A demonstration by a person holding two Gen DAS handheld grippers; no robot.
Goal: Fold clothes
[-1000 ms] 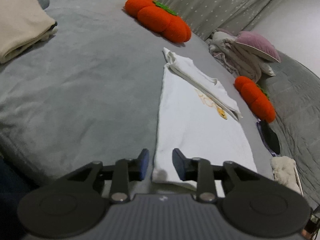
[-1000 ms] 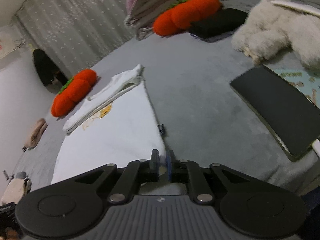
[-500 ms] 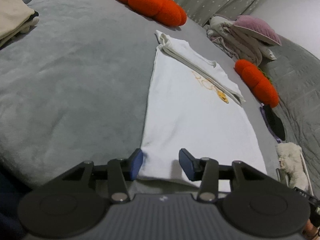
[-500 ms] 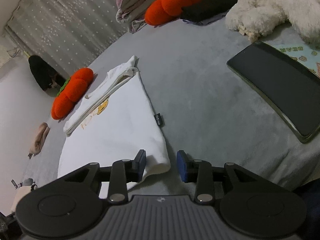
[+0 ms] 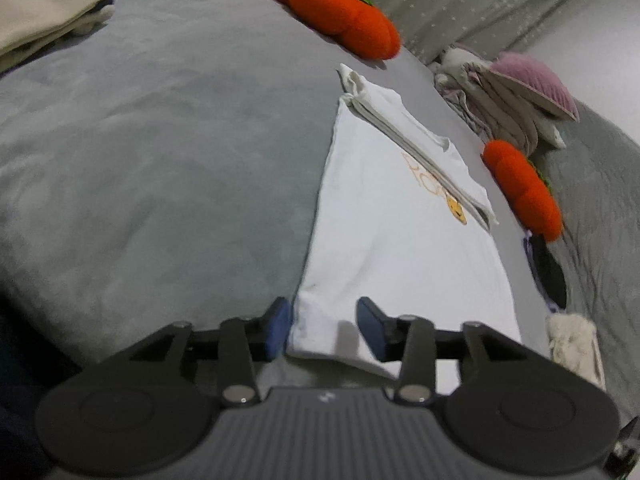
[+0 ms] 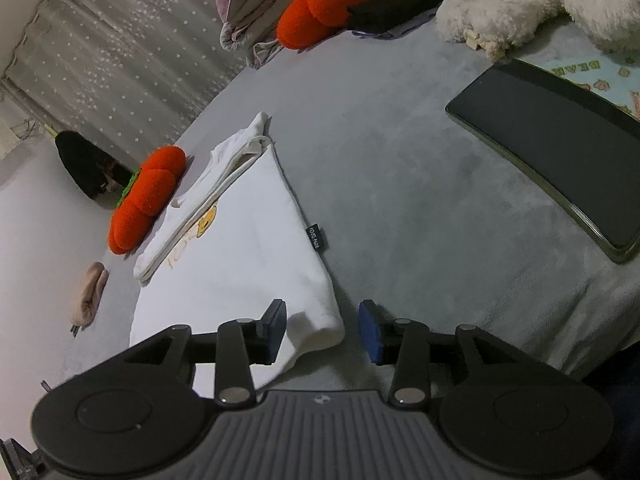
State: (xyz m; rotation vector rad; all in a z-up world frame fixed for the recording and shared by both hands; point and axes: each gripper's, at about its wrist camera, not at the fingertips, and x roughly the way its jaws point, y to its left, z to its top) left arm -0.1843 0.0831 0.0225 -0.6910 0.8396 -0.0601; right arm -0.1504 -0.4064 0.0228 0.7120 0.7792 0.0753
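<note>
Two claws, left claw (image 5: 323, 329) and right claw (image 6: 322, 330), jaws just parted and released, straddle the white T-shirt (image 5: 394, 236) hem corners, leaving it flat on the bed (image 5: 160, 152) for folding.

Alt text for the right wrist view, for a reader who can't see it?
The right gripper, jaws open after just widening, frames the near corner of a white T-shirt lying on a grey bed. Orange cushions, a dark tablet and a fluffy toy lie around it.

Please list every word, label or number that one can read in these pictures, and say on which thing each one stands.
"BEA": partial letters, upside down, on the light blue printed sheet; the rest is cut off.
Small black tag on the white shirt: white lettering, too small to read.
Orange print on the shirt: partly covered, not readable.
</note>
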